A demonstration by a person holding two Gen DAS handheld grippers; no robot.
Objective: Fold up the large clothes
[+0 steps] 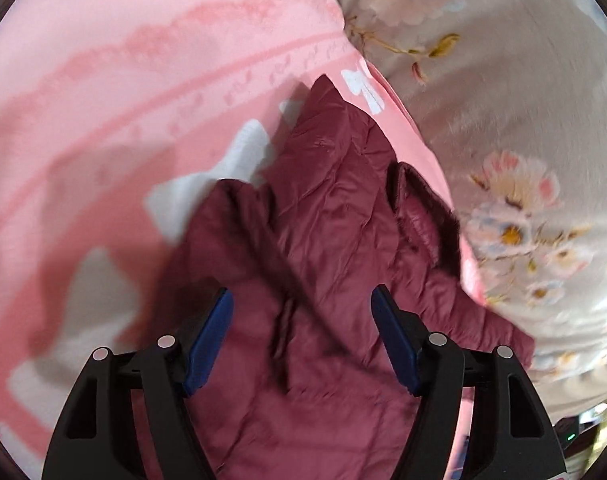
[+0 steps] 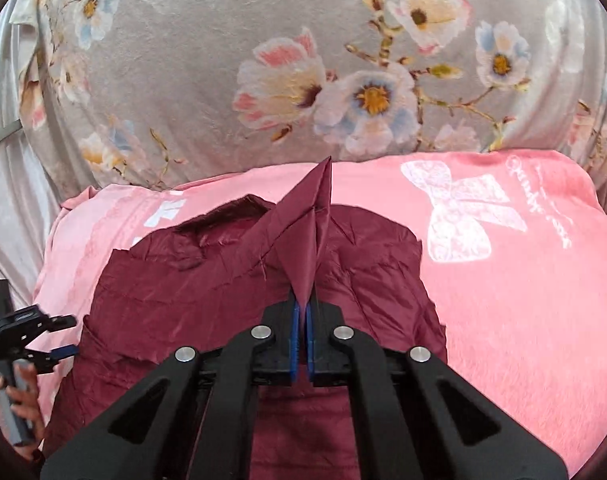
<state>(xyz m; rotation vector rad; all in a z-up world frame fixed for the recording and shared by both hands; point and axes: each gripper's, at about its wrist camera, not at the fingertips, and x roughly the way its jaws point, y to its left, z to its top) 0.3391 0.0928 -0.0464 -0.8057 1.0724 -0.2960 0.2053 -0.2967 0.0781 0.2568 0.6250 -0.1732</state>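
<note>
A dark red quilted jacket [image 2: 223, 280] lies on a pink blanket [image 2: 523, 300]. My right gripper [image 2: 303, 312] is shut on a pinched fold of the jacket's fabric, which rises in a peak above the fingers. In the left wrist view the same jacket [image 1: 323, 220] spreads below my left gripper [image 1: 301, 300], whose blue-padded fingers stand apart above the fabric with nothing pressed between them. The left gripper [image 2: 65, 338] also shows at the left edge of the right wrist view, held by a hand [image 2: 19, 396] beside the jacket's left edge.
The pink blanket [image 1: 123, 60] carries white bow prints and lies over a grey floral bedspread [image 2: 303, 60]. The bedspread [image 1: 523, 120] fills the right side of the left wrist view. Pale cloth [image 2: 7, 200] hangs at the far left.
</note>
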